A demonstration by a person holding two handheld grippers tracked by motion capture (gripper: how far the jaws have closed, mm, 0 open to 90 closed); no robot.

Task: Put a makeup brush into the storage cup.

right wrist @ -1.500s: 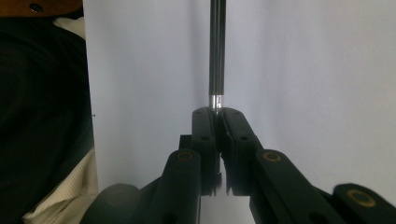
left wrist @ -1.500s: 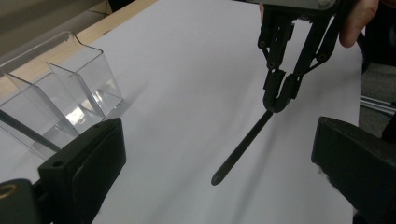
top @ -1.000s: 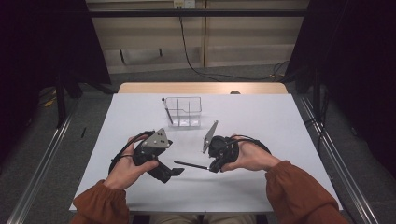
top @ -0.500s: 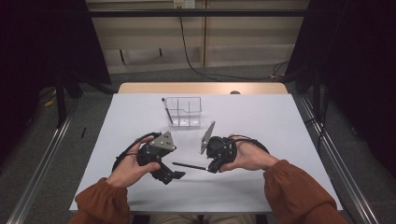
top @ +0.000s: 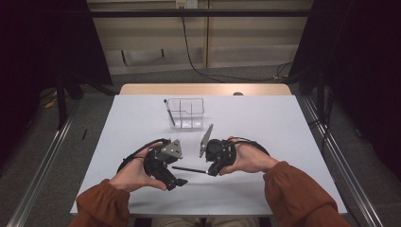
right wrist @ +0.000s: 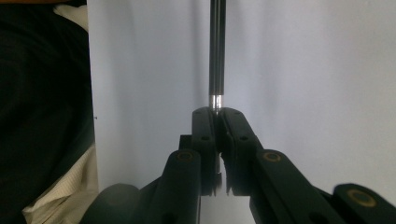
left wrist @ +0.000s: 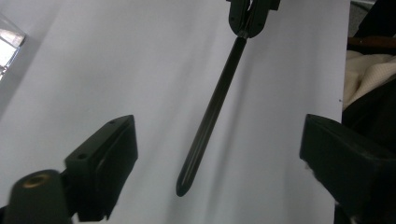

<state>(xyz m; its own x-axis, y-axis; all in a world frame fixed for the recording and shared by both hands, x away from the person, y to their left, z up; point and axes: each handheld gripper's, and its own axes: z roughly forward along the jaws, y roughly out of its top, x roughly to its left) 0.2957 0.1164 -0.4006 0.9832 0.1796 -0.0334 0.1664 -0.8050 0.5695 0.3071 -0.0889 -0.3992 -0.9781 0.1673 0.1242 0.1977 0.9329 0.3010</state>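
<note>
We hold one two-jaw gripper in each hand over the white table [top: 265, 123], both near its front edge.

Right gripper [top: 208, 170]: the jaws are clamped on one end of a slim black pen [top: 189, 169]. In the right gripper view, the two pads meet on the pen just below a silver ring on its barrel, and the barrel runs straight away from the jaws, above the table surface. In the high view, the pen extends level from the right gripper toward the left gripper [top: 180, 180].

Left gripper: the jaws stand wide apart and have just been closing a little. In the left gripper view, the free end of the pen lies between the two jaws but touches neither of them. The tapered tip points toward the camera, and the far end sits in the right gripper's jaws at the top of that view. The left gripper grips nothing at this moment.

Position of the pen: it is off the table, carried by the right gripper alone, between our two hands.

Behind the grippers, near the middle of the table, stands a clear divided container [top: 187, 113]. A second dark pen [top: 169, 112] leans upright in its left compartment.
</note>
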